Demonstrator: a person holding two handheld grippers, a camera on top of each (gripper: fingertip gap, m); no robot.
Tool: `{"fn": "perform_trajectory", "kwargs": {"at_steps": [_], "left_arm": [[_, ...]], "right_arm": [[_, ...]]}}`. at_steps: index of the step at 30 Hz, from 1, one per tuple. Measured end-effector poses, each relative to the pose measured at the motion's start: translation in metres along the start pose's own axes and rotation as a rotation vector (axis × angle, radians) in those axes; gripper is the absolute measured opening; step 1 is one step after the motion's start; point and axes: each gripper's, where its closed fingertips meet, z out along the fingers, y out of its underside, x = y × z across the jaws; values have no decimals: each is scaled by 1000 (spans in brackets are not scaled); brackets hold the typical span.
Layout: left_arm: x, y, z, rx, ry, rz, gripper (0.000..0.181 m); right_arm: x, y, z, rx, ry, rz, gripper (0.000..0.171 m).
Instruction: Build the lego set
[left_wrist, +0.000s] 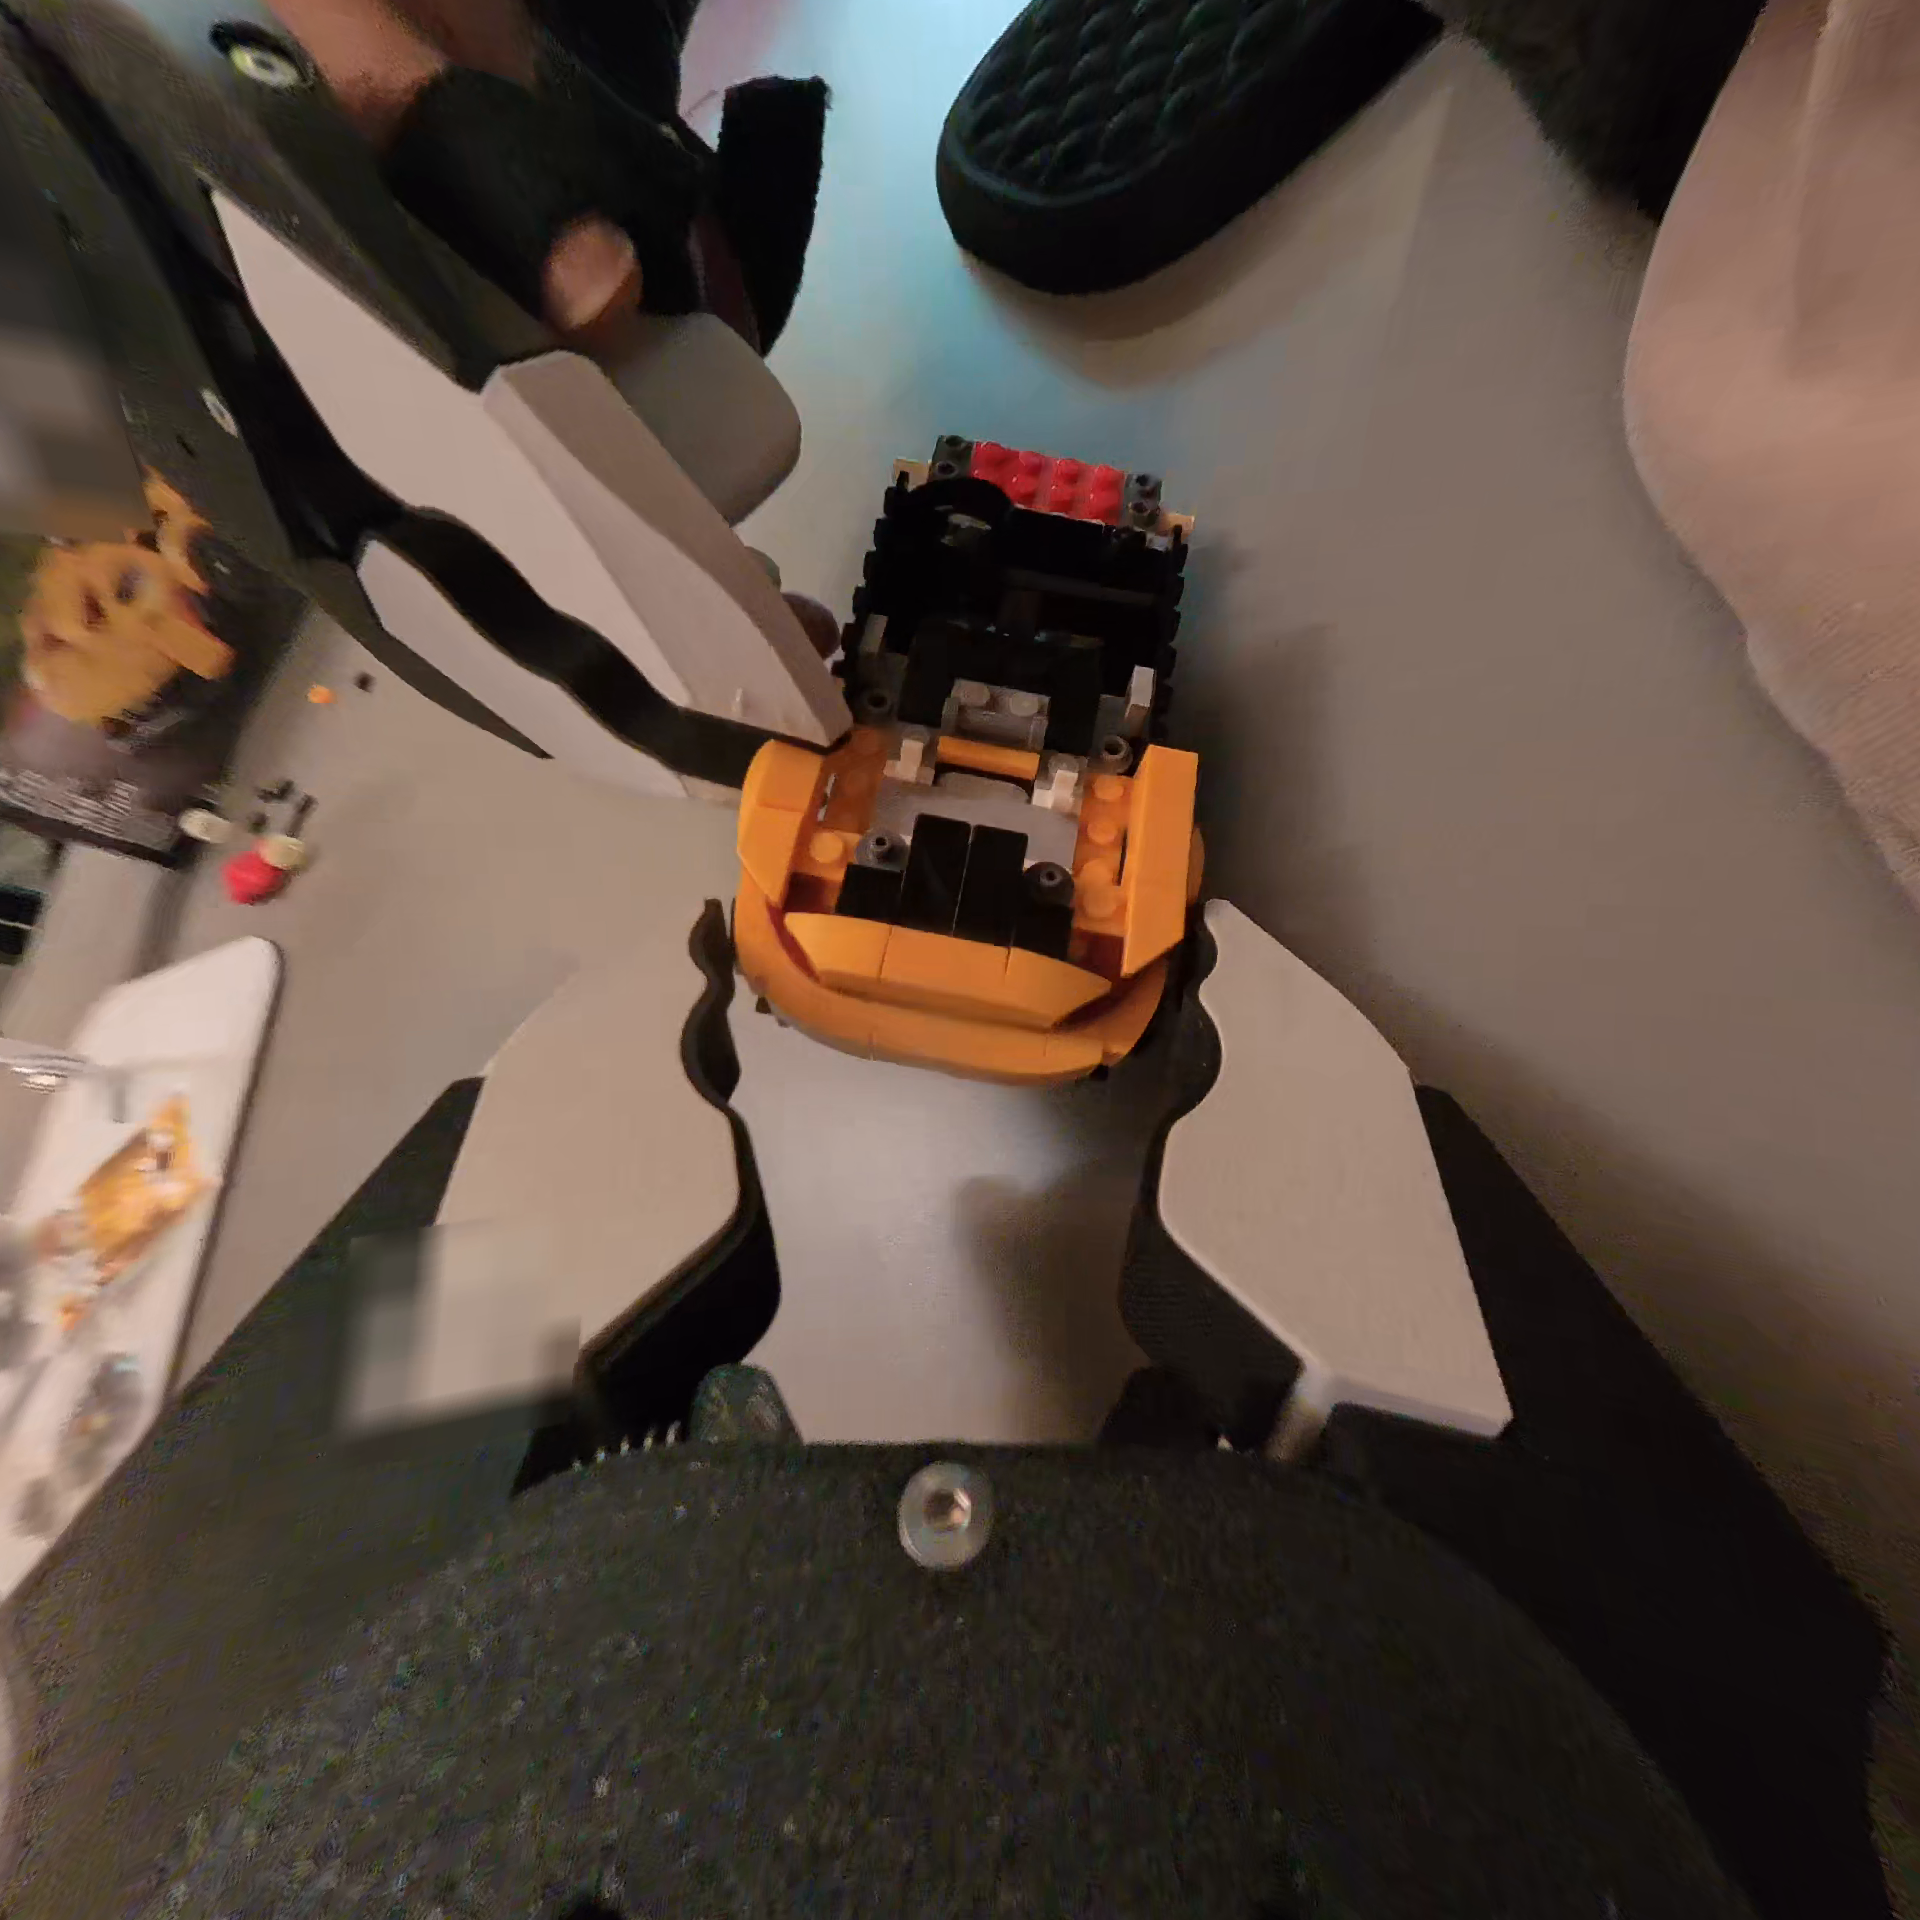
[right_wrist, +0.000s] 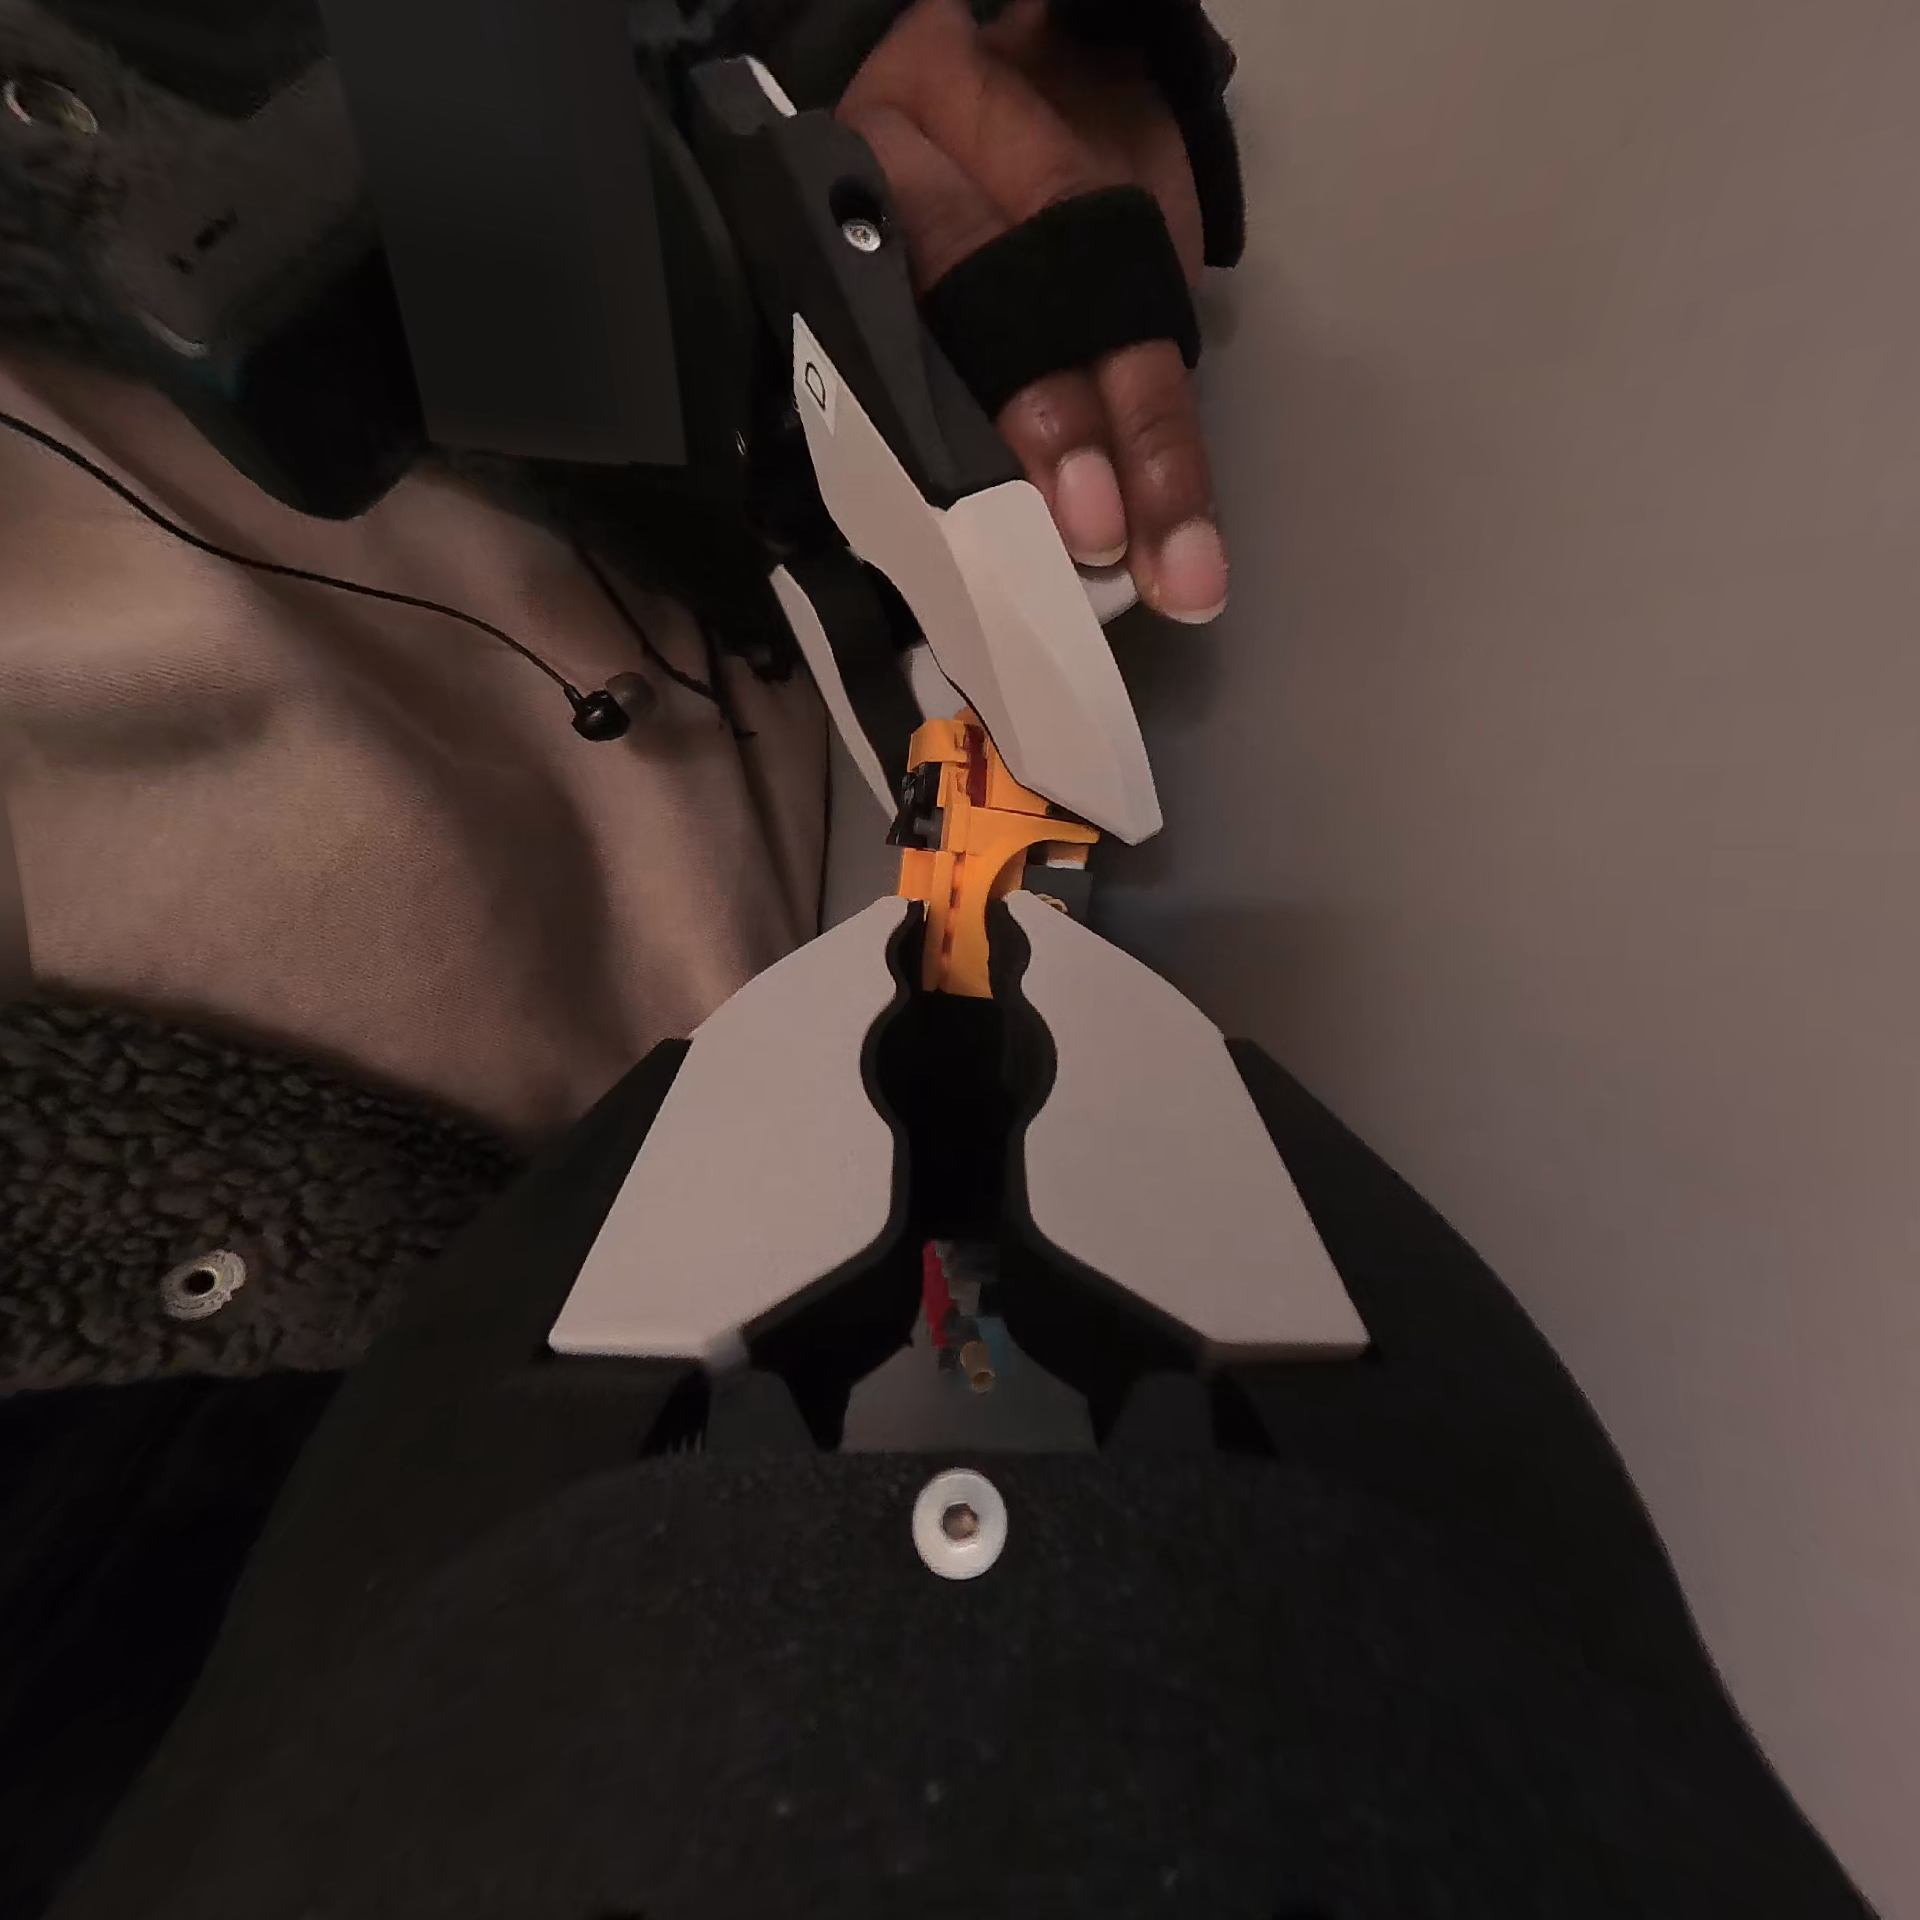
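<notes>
The lego car (left_wrist: 966, 790), an orange front with a black middle and red bricks at the back, is held up between the two grippers above the grey counter (left_wrist: 1403, 727). The left gripper (left_wrist: 951, 966) has its fingers spread wide and pressed against either side of the orange nose, so it is clamped on the car. In the left wrist view the right gripper (left_wrist: 831, 727) comes in from the upper left, its white fingertip touching the orange corner by the windscreen.

From the right wrist view, the right gripper (right_wrist: 961, 925) has its fingers nearly together, pinching a thin orange edge of the car (right_wrist: 966, 862); a few red and grey bricks show in the gap lower down between the fingers. Beyond it the left gripper (right_wrist: 987, 790) holds the car's far end, with a hand (right_wrist: 1101, 416) in a black strap around its handle.

Off to the left on the counter lie small loose pieces (left_wrist: 260, 842) (one red, some black, one orange), a dark box (left_wrist: 94, 665) with an orange picture, and a white booklet (left_wrist: 125, 1195); what the box holds cannot be seen. A black shoe sole (left_wrist: 1164, 135) rests at the top.
</notes>
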Motion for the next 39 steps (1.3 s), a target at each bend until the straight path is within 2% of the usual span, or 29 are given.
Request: {"fn": "perform_trajectory", "kwargs": {"at_steps": [8, 15, 23, 29, 35, 39], "left_arm": [[1, -1, 2, -45, -75, 157, 81], [4, 1, 5, -71, -83, 195, 79], [8, 2, 6, -46, -33, 133, 78], [9, 3, 7, -38, -9, 98, 79], [10, 4, 7, -38, 1, 78, 78], [13, 6, 7, -27, 42, 23, 78]], "right_arm": [[-6, 4, 4, -33, 62, -12, 10], [-2, 5, 6, -31, 98, 9, 9], [2, 6, 7, -2, 68, 51, 10], [5, 3, 8, 62, -57, 145, 9], [6, 4, 9, 29, -32, 98, 8], [9, 4, 12, 65, -49, 136, 9]]}}
